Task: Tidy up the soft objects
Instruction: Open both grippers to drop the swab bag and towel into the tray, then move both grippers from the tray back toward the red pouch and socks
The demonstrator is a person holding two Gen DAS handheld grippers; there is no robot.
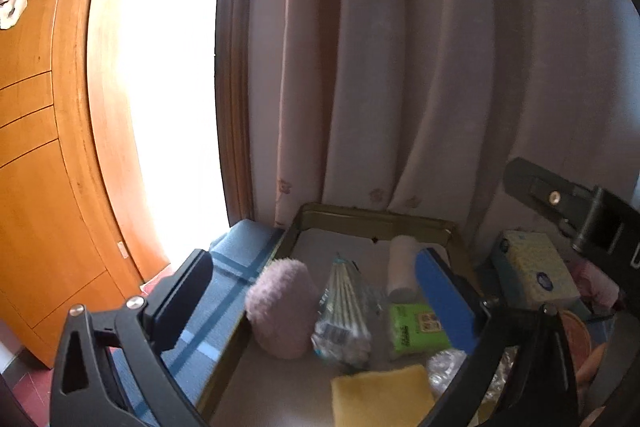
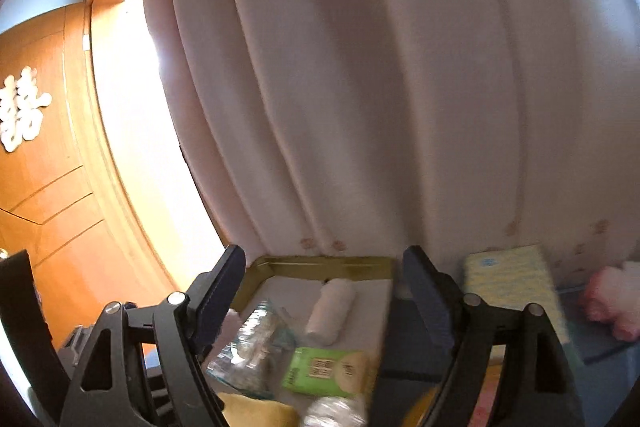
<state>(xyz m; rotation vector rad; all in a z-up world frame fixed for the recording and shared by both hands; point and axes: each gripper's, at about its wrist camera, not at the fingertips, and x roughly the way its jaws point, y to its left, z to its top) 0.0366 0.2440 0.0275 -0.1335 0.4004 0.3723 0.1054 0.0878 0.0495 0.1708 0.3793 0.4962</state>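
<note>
Left gripper (image 1: 320, 291): jaws spread wide, nothing pressed between the pads; blue pad on its right finger.
Between left fingers: lilac fuzzy roll (image 1: 280, 311) standing at 9 o'clock of the tray floor, touching no pad.
Cotton swab bag (image 1: 346, 315): clear, lying just beside the lilac roll at its 3 o'clock.
Green tissue packet (image 1: 418, 327): flat, at 3 o'clock of the swab bag, partly behind the blue pad.
White cloth roll (image 1: 402, 267): toward 12 o'clock from the green packet, near the tray's far wall.
Yellow sponge (image 1: 380, 399): at 6 o'clock, near tray edge.
Tray (image 1: 340, 213): olive-gold rim, pale floor, on blue checked cloth (image 1: 224, 291).
Right gripper (image 2: 320, 291): jaws apart, empty; hovering over the same tray, view blurred.
Outside tray, 3 o'clock: yellow-patterned tissue pack (image 2: 508, 283); pink fluffy item (image 2: 612, 303) beyond it.
Backdrop: pale curtain (image 1: 400, 67); wooden door (image 1: 48, 147) at 9 o'clock.
</note>
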